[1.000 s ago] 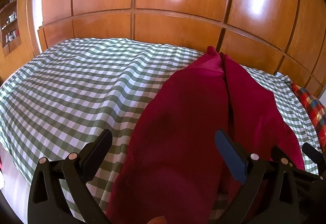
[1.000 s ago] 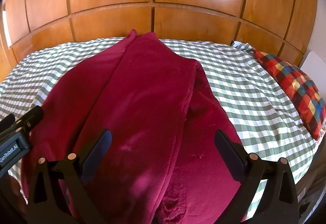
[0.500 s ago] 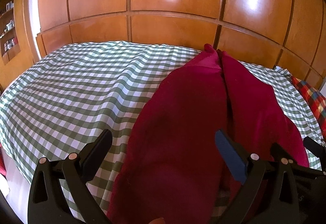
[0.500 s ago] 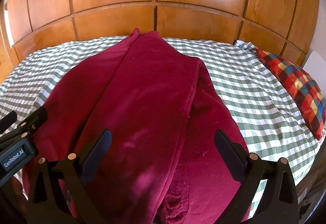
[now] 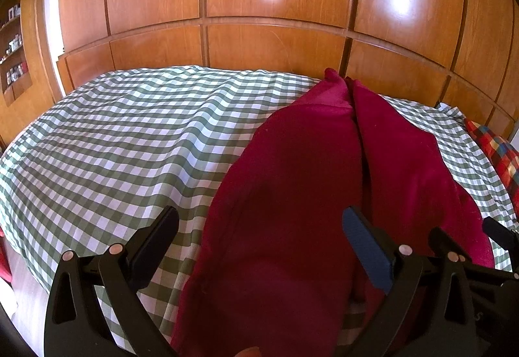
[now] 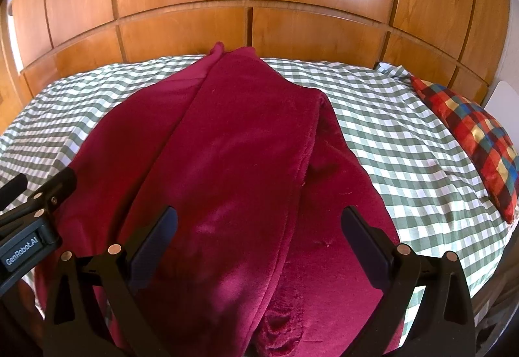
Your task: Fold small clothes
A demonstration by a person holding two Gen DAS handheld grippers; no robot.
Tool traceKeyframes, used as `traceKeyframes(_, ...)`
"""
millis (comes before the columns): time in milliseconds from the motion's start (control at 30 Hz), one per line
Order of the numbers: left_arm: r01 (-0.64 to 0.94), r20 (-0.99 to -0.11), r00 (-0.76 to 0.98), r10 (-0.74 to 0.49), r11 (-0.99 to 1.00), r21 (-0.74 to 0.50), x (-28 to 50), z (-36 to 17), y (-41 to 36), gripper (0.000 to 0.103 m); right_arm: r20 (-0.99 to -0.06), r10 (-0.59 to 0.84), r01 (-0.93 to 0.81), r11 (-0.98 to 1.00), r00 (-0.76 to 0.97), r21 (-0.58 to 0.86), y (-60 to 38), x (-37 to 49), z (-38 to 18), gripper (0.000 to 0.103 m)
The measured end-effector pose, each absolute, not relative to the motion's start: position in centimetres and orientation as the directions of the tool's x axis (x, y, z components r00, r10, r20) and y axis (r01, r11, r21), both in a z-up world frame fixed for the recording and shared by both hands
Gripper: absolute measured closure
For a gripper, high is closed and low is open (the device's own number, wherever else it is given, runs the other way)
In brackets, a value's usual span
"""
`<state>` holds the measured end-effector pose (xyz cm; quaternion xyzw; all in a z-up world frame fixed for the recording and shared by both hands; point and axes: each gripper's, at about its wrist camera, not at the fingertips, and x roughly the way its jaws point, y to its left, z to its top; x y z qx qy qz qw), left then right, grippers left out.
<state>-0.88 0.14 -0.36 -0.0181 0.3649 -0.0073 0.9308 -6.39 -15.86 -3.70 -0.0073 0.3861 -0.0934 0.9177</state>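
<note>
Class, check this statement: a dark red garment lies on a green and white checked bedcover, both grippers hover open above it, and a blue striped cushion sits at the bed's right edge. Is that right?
One detail is wrong. The cushion is not blue striped: the right wrist view shows a red, blue and yellow plaid. The rest stands: the dark red garment lies on the checked bedcover, with the left gripper and right gripper open above it.

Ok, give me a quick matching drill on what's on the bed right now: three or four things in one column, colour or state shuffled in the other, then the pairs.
Things:
1. garment
2. bedspread
3. cushion
4. right gripper

Colour or state:
A. green and white check
B. open, holding nothing
C. dark red, lying lengthwise down the bed
D. red, blue and yellow plaid, at the bed's right edge

Pairs: 1-C, 2-A, 3-D, 4-B
</note>
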Motion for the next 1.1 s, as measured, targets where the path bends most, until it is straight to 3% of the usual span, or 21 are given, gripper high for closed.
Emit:
traceKeyframes(833, 0.012, -0.684, 0.729, -0.038, 0.999, -0.043, -1.6, -0.7, 0.3, 0.002, -0.699, -0.167, 0.144, 0.985, 0.695, -0.092, -15.6, -6.7, -3.3, 0.003)
traceKeyframes(967, 0.029, -0.694, 0.719, -0.043, 0.999, -0.032, -1.8, -1.2, 0.3, 0.002, -0.724, -0.074, 0.087, 0.996, 0.686, -0.019, -16.1, -6.6, -3.3, 0.003)
traceKeyframes(1067, 0.055, -0.705, 0.707, -0.051, 0.998, -0.018, -2.1, -1.9, 0.4, 0.002, -0.776, 0.109, 0.006, 0.99, 0.621, 0.144, -17.7, -7.2, -4.0, 0.004)
traceKeyframes(1100, 0.069, -0.71, 0.702, -0.059, 0.997, -0.015, -2.3, -2.2, 0.4, 0.002, -0.791, 0.192, -0.018, 0.975, 0.581, 0.223, -18.6, -7.7, -4.4, 0.01)
